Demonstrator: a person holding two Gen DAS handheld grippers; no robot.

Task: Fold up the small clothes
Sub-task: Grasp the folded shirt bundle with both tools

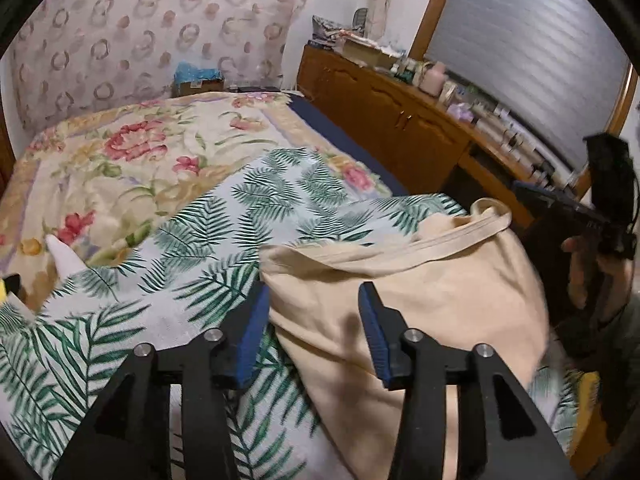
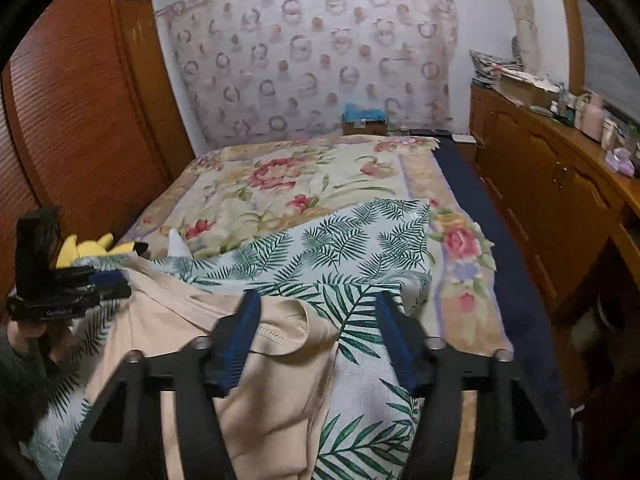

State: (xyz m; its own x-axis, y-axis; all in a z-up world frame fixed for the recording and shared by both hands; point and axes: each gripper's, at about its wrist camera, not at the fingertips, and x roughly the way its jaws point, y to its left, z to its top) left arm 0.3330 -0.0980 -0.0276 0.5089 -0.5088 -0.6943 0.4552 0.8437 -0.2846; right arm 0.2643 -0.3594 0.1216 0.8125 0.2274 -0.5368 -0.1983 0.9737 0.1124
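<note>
Beige garment (image 1: 404, 300) crumpled on leaf-print cloth (image 1: 224, 232) over the bed (image 2: 304, 176), lower edge cut off, left gripper (image 1: 314, 300) spread above it, right gripper (image 2: 316, 312) spread at its hem, yellow plush (image 2: 96, 248) partly hidden

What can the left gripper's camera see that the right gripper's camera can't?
Only the left wrist view shows the window blind above the sideboard and the right gripper off to the side, its opening hidden from here. Only the right wrist view shows the wooden wardrobe, the yellow plush toy and the left gripper, its opening likewise hidden. Both show the beige garment on the fern-print cloth, the floral bedspread, and each camera's own gripper with blue pads spread open.
</note>
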